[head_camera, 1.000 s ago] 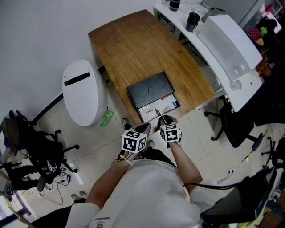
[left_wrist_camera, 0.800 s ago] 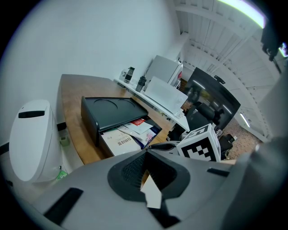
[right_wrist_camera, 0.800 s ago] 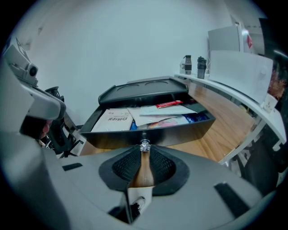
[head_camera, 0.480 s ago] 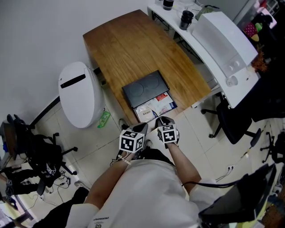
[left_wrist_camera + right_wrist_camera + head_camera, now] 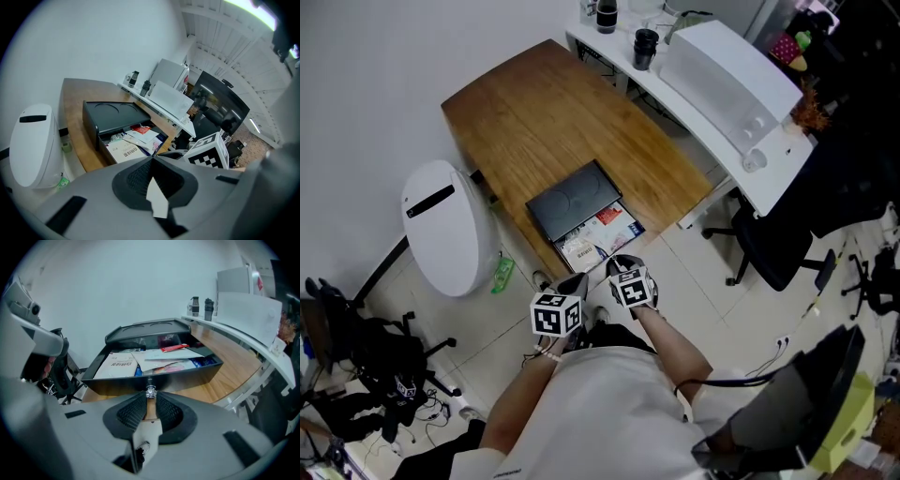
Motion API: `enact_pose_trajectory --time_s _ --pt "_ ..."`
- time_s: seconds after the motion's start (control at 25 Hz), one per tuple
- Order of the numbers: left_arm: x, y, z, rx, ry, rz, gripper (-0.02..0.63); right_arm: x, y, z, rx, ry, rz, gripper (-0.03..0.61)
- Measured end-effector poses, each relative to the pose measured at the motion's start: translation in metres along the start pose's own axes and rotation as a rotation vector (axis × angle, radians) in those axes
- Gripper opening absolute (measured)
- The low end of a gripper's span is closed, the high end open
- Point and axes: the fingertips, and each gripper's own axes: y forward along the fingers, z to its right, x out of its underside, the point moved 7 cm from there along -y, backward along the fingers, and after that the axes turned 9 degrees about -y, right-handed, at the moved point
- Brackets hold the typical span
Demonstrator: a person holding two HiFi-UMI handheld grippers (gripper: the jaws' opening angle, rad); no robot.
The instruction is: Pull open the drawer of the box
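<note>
Black box [image 5: 574, 199] at near edge of wooden tabletop [image 5: 544, 112]; drawer [image 5: 154, 364] pulled out, papers inside. Jaws of right gripper [image 5: 150, 398] pinched on knob [image 5: 150, 391] of drawer front. Jaws of left gripper [image 5: 151, 161] pressed together, empty, clear of box.

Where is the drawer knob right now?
In the right gripper view the knob sits at centre, on the front of the open drawer, pinched at the tips of the right gripper near the edge of the wooden table.
</note>
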Motion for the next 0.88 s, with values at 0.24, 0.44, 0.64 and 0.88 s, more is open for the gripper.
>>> enact_pose_trajectory --time_s 0.24,0.44,0.64,0.88 --pt "0.005 -0.010 0.006 -0.019 -0.018 0.034 0.000 0.001 0.000 0.001 -0.004 -0.010 -0.003 0.054" --pt "0.004 -0.028 0.011 -0.038 -0.023 0.074 0.000 -0.002 -0.011 0.005 -0.020 -0.004 0.004 0.069" --pt "-0.013 -0.060 -0.003 -0.032 -0.034 0.121 0.000 -0.012 -0.043 0.000 0.022 0.014 0.063 0.071" --pt "-0.030 -0.091 -0.004 0.028 0.012 0.154 0.000 -0.036 -0.101 -0.007 0.123 0.077 0.181 0.047"
